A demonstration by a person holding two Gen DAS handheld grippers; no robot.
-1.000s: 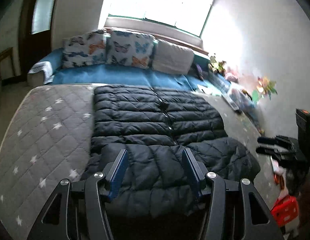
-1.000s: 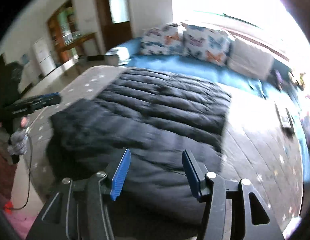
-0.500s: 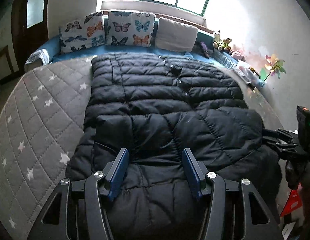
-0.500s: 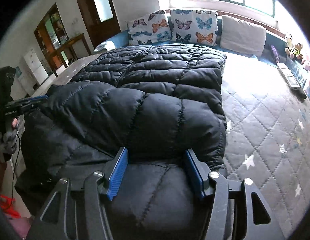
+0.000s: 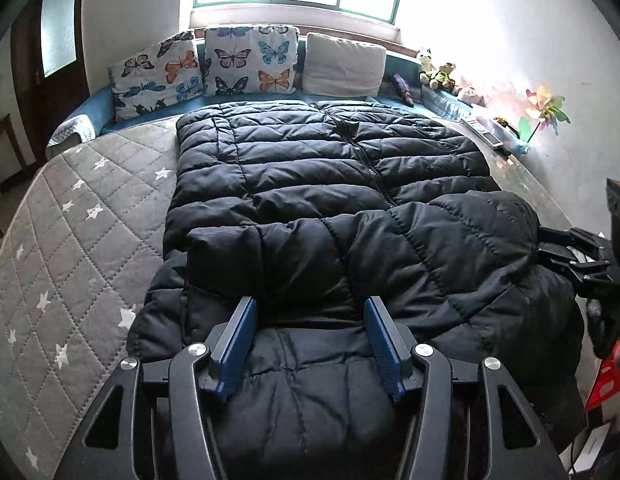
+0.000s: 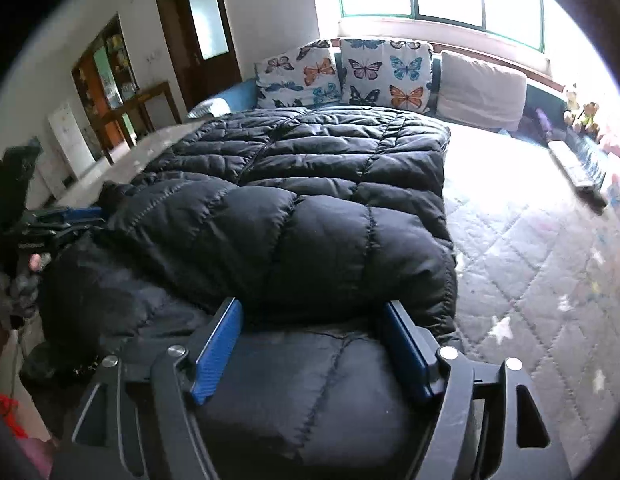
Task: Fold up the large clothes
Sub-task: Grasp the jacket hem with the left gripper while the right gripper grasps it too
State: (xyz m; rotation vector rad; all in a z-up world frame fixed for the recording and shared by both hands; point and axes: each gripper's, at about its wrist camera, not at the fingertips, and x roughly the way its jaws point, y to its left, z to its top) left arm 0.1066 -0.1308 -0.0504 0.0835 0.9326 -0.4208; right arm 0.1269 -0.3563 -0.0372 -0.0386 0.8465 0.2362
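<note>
A large black puffer jacket (image 5: 330,184) lies spread on the grey star-quilted bed (image 5: 82,248), zipper up, with a sleeve folded across its near part. My left gripper (image 5: 310,312) is open, low over the jacket's near left edge, fabric between its blue pads. My right gripper (image 6: 312,316) is open, low over the jacket (image 6: 310,184) at its near right edge, fabric between its pads. The right gripper shows at the right rim of the left wrist view (image 5: 578,256). The left gripper shows at the left rim of the right wrist view (image 6: 58,220).
Butterfly cushions (image 5: 250,60) and a plain cushion (image 5: 344,66) line the bed's head under a window. Toys and a pinwheel (image 5: 544,110) stand along the right wall. A remote (image 6: 574,164) lies on the bed's right side. A door and wooden table (image 6: 150,100) stand left.
Both grippers have come down and closer to the jacket's near edge. The jacket now fills the space between both pairs of pads.
</note>
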